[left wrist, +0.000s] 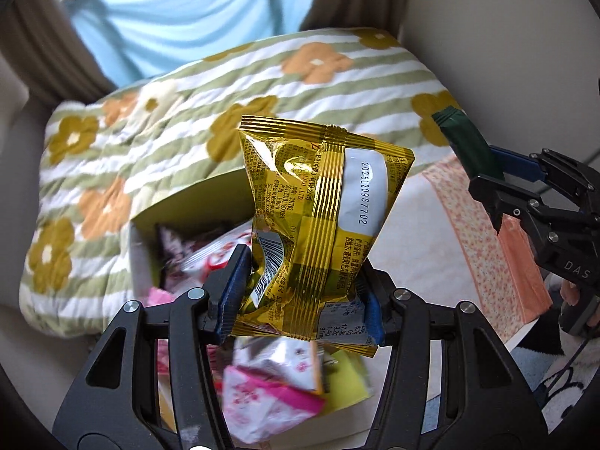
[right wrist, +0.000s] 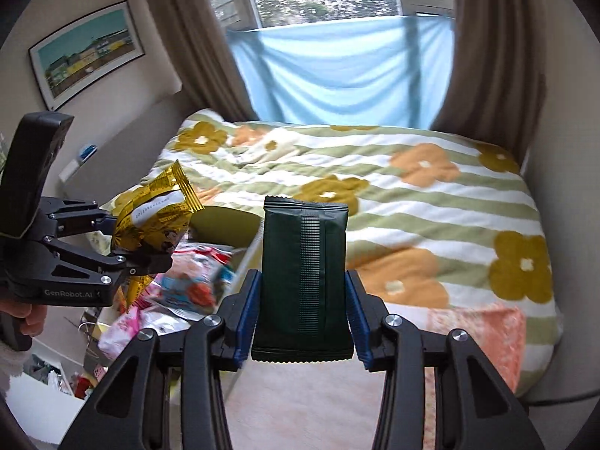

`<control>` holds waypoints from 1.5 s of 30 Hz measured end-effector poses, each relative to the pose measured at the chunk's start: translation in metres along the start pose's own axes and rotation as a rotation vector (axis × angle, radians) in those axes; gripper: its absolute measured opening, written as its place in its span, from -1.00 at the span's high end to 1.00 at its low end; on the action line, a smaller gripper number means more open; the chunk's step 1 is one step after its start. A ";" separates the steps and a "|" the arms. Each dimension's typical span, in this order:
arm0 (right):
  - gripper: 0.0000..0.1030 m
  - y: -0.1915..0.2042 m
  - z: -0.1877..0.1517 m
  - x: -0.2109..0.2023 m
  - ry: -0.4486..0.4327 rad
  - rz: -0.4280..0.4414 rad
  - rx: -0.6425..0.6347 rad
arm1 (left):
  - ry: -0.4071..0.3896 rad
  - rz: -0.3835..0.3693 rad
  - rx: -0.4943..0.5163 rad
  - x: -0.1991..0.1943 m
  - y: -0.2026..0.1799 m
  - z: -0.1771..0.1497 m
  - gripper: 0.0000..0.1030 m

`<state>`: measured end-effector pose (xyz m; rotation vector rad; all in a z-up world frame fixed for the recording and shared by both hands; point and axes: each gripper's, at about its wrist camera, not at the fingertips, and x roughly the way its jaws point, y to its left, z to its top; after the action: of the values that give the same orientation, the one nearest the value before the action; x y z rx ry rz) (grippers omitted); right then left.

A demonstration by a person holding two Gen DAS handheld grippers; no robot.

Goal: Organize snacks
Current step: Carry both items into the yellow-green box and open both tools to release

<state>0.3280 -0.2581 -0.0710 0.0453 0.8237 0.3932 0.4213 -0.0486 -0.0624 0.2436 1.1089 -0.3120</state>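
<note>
My left gripper (left wrist: 300,288) is shut on a crinkled gold foil snack packet (left wrist: 318,202), held in the air above an open green box (left wrist: 180,202) with several pink and white snack packets (left wrist: 270,390) inside. That gold packet (right wrist: 157,213) and the left gripper (right wrist: 123,242) also show at the left of the right wrist view. My right gripper (right wrist: 302,300) is shut on a dark green snack packet (right wrist: 303,270), which stands upright between the blue pads. In the left wrist view the green packet (left wrist: 468,146) and right gripper (left wrist: 498,176) appear at the right edge.
A bed with a green-striped flowered blanket (right wrist: 393,202) fills the background. A folded pink and orange floral cloth (left wrist: 487,247) lies to the right of the box. A blue sheet (right wrist: 337,71) and brown curtains hang behind. A person's hand (right wrist: 18,315) grips the left handle.
</note>
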 end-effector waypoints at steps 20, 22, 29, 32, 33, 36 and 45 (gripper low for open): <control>0.22 0.126 0.039 0.132 0.119 -0.009 0.079 | 0.152 -0.108 -0.165 0.096 0.175 -0.029 0.03; 0.22 0.128 0.041 0.136 0.122 -0.019 0.093 | 0.178 -0.125 -0.166 0.105 0.178 -0.027 -0.09; 0.22 0.123 0.049 0.147 0.135 -0.035 0.099 | 0.117 -0.074 -0.125 0.091 0.177 -0.028 -0.99; 0.22 0.122 0.050 0.155 0.156 -0.029 0.105 | 0.094 -0.043 -0.156 0.081 0.181 -0.040 -0.99; 0.22 0.122 0.051 0.160 0.166 -0.028 0.103 | 0.085 -0.047 -0.176 0.079 0.183 -0.044 -0.99; 0.22 0.124 0.052 0.169 0.194 -0.034 0.079 | 0.060 -0.059 -0.238 0.072 0.189 -0.056 -0.99; -0.53 0.130 0.058 0.194 0.306 0.006 0.071 | 0.025 -0.008 -0.305 0.059 0.195 -0.069 -0.99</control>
<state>0.4462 -0.0623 -0.1437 0.0537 1.1399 0.3813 0.4593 0.1493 -0.1382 -0.0272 1.1659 -0.1440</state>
